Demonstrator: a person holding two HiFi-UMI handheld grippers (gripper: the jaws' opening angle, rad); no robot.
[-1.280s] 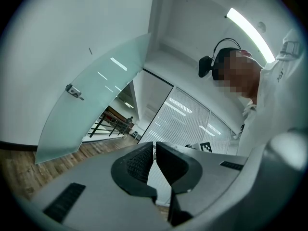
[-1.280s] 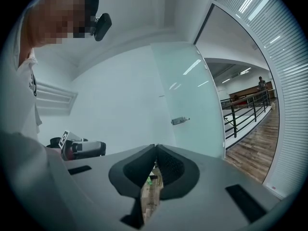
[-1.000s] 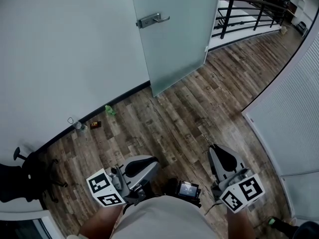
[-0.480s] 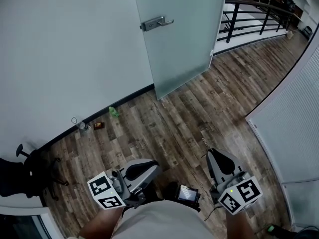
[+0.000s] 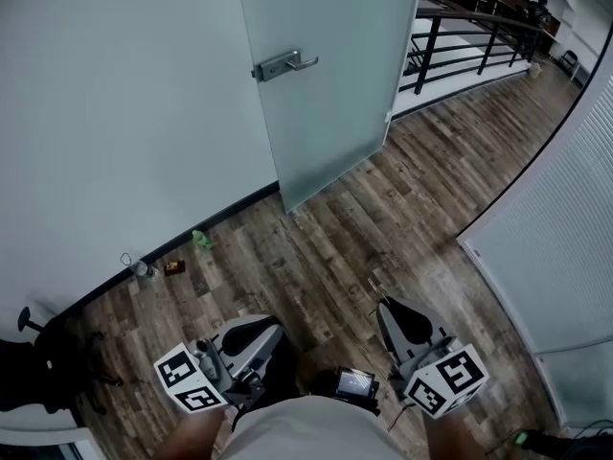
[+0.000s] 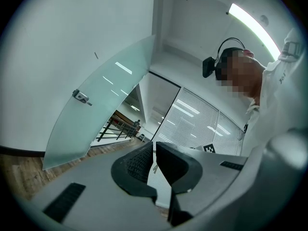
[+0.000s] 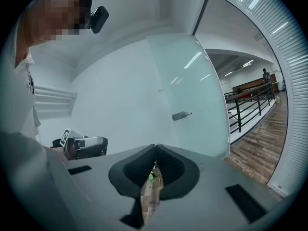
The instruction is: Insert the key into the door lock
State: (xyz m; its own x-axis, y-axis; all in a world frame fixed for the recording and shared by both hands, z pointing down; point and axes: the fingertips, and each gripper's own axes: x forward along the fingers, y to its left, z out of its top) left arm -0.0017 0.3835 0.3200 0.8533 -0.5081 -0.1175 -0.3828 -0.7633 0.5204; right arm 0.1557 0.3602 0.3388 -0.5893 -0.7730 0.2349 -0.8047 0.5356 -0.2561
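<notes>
The frosted glass door (image 5: 326, 84) stands ajar ahead, its metal lever handle (image 5: 283, 64) near the door's left edge; I cannot make out a keyhole. The handle (image 7: 181, 115) also shows in the right gripper view, and small (image 6: 81, 96) in the left gripper view. My right gripper (image 5: 383, 305) is low at the right, jaws shut, with a thin key (image 5: 374, 287) sticking out from its tips toward the door. My left gripper (image 5: 270, 328) is low at the left, jaws together with nothing held. Both are far from the door.
A black railing (image 5: 460, 36) runs beyond the door. A wall of white blinds (image 5: 565, 209) curves along the right. By the skirting lie a green scrap (image 5: 201, 240) and a small bottle (image 5: 142, 269). A black office chair (image 5: 38, 353) stands at the left.
Both grippers have slid lower and leftward in the head view. The door and its handle have shifted left in the frame. The jaws look the same as before.
</notes>
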